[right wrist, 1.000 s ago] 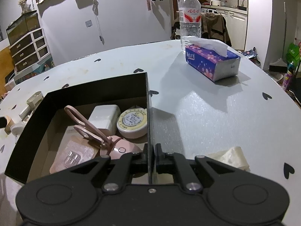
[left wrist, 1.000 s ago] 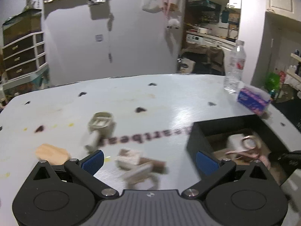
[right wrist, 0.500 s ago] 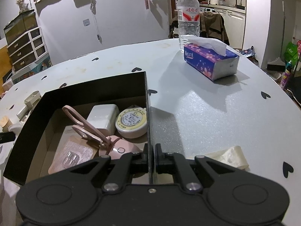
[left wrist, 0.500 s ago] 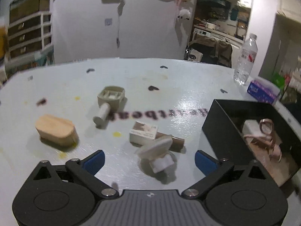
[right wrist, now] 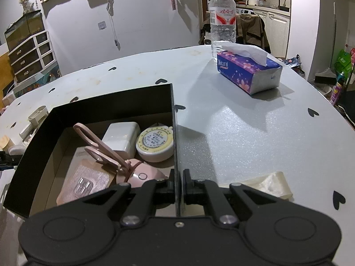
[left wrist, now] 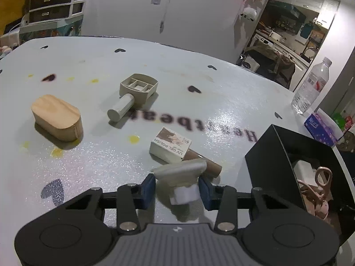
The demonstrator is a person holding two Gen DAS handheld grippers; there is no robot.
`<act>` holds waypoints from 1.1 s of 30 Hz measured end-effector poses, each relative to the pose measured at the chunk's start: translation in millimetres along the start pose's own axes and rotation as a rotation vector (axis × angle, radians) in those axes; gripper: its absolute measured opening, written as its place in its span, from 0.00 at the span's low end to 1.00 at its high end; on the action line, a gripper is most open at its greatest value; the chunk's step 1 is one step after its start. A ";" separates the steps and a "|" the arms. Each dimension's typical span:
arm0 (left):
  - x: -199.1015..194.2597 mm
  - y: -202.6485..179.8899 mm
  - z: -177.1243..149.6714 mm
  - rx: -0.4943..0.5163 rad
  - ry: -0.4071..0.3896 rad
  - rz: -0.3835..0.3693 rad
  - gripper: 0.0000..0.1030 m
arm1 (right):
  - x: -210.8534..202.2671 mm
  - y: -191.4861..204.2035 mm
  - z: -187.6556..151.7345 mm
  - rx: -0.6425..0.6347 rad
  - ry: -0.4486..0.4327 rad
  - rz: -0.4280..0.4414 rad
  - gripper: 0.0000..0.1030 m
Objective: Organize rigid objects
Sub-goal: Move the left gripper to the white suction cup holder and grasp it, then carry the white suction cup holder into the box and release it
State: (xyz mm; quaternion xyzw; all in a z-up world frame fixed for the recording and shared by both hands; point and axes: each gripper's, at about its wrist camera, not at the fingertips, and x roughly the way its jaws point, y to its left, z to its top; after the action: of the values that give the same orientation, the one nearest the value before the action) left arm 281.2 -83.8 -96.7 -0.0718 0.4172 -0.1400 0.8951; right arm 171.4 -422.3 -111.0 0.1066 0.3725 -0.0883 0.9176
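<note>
My left gripper (left wrist: 176,189) has its blue pads on either side of a small white mushroom-shaped piece (left wrist: 180,177) on the table, close to it but with small gaps. Beyond lie a UV gel polish box (left wrist: 170,145), a brown tube (left wrist: 205,161), a beige handled holder (left wrist: 135,93) and a wooden block (left wrist: 56,118). My right gripper (right wrist: 177,186) is shut on the right wall of the black box (right wrist: 173,119). The box holds pink scissors (right wrist: 99,144), a white charger (right wrist: 122,138), a round tape measure (right wrist: 155,144) and a pink packet (right wrist: 85,181).
A purple tissue pack (right wrist: 248,74) and a water bottle (right wrist: 223,22) stand at the far right of the table (right wrist: 244,128). A crumpled clear wrapper (right wrist: 273,182) lies near my right gripper. The black box also shows at the right in the left wrist view (left wrist: 266,155).
My left gripper has moved forward and down to the white piece, and its pads have closed in around it. My right gripper has kept its hold on the box wall.
</note>
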 end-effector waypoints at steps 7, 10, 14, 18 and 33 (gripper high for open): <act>-19.9 -6.4 7.4 0.028 -0.054 -0.057 0.42 | -0.3 0.2 0.0 -0.007 0.001 0.001 0.05; -35.3 -19.6 13.7 0.058 -0.071 -0.128 0.42 | -1.8 -0.2 0.2 -0.007 -0.003 0.003 0.05; -53.3 -45.1 22.5 0.121 -0.074 -0.251 0.42 | -3.7 -0.3 0.3 0.001 -0.006 0.002 0.04; -58.9 -77.3 22.6 0.219 -0.049 -0.326 0.42 | -7.8 -1.3 0.3 0.001 -0.014 0.006 0.05; -4.8 -160.3 -10.9 0.392 0.206 -0.506 0.42 | -18.4 -3.5 1.1 0.022 -0.038 0.026 0.06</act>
State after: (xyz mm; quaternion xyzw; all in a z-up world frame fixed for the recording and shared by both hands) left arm 239.4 -234.8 -60.9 0.0149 0.4396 -0.4420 0.7818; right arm 158.3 -424.4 -97.8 0.1197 0.3526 -0.0823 0.9244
